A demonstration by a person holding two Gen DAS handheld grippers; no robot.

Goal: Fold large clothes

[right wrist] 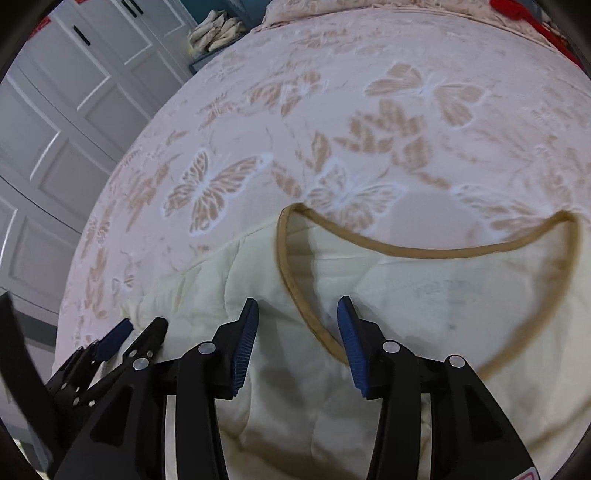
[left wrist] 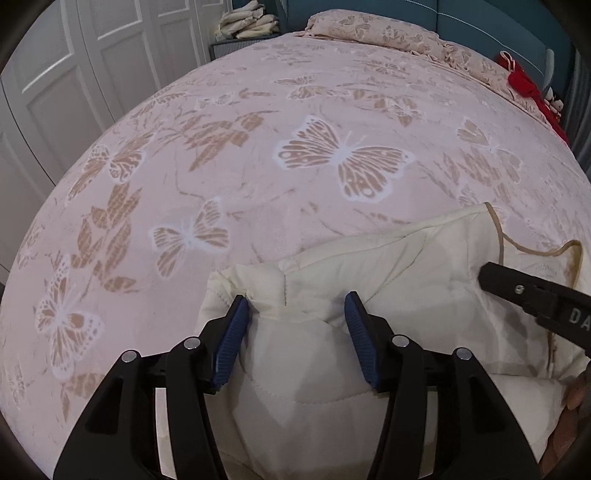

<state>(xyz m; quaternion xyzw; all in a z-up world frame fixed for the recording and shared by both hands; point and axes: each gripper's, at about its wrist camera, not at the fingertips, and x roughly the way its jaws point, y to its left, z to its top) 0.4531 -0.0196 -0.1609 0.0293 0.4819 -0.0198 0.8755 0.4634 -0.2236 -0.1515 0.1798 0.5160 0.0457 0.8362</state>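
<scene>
A cream quilted garment [left wrist: 388, 280] with tan trim lies at the near edge of the bed. In the left wrist view my left gripper [left wrist: 297, 306] is open, its blue pads on either side of a bunched fold of the garment. In the right wrist view the garment [right wrist: 424, 295] shows its tan-bound neckline [right wrist: 406, 253]. My right gripper [right wrist: 297, 310] is open over the neckline's left edge, holding nothing. The left gripper shows at the lower left there [right wrist: 122, 332]; the right gripper's black body enters the left wrist view at the right [left wrist: 532, 295].
The bed [left wrist: 258, 166] has a pink butterfly-patterned cover. A pillow [left wrist: 373, 29] lies at its head, a red item [left wrist: 528, 85] at the far right. White wardrobe doors [left wrist: 55, 74] stand to the left. Folded pale clothes [left wrist: 247, 22] sit on a stand beyond the bed.
</scene>
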